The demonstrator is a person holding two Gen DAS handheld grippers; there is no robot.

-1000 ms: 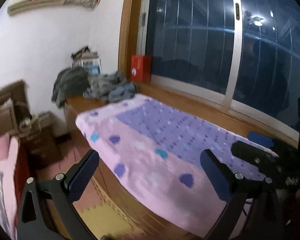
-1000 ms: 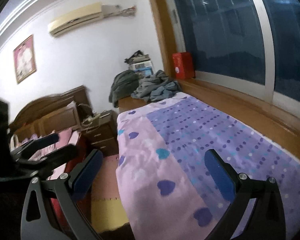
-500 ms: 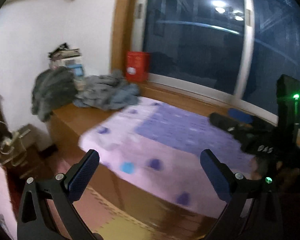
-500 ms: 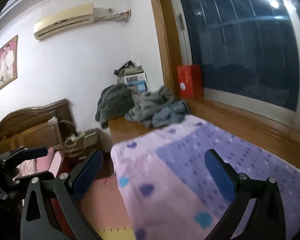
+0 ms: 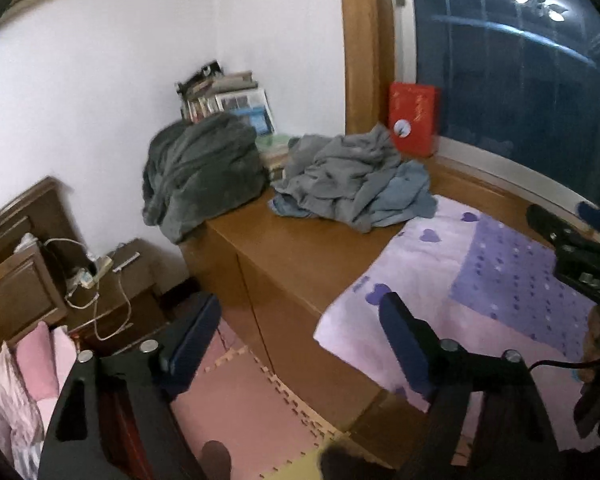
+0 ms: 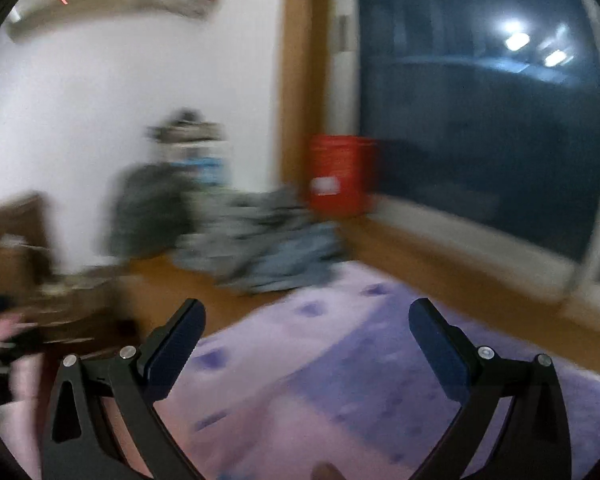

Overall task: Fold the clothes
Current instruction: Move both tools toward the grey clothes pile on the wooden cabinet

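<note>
1. Both views have swung toward the clothes pile (image 5: 352, 178), which now looks bigger.
2. The pile lies crumpled beside the red box (image 5: 414, 118), stretching left to right.
3. The left gripper (image 5: 300, 336) and right gripper (image 6: 306, 336) are wide apart, holding nothing.

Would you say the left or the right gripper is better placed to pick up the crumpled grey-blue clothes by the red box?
Probably the right gripper: it is open over the purple cover, with the grey-blue clothes straight ahead. The left gripper, also open, hangs off the bench's edge above the floor mats.
</note>
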